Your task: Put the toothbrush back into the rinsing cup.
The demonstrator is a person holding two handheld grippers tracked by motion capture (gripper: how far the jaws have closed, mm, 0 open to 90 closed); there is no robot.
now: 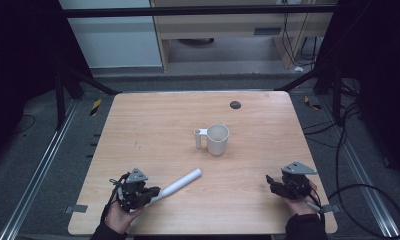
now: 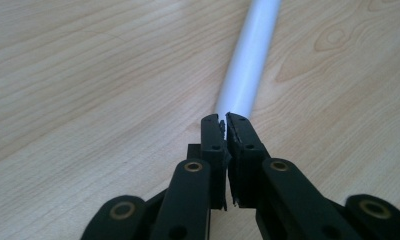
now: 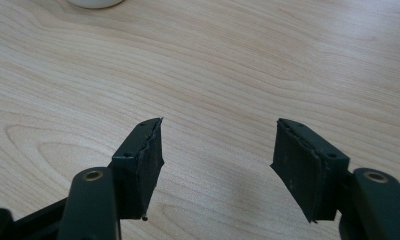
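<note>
Left tongs (image 1: 155,192) pinched near-flat on near end of white tube (image 1: 183,182), which lies diagonal on table (image 1: 153,125), near-left. Right tongs (image 3: 218,167) spread, idle near-right. I judge grip thin: lift slowly, keep tube level toward mug (image 1: 217,138).

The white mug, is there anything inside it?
From the high view, the white mug stands upright on the table, and the part of its inside that shows looks pale and bare. Its near wall hides the bottom, so I can't rule out something lying there.
</note>
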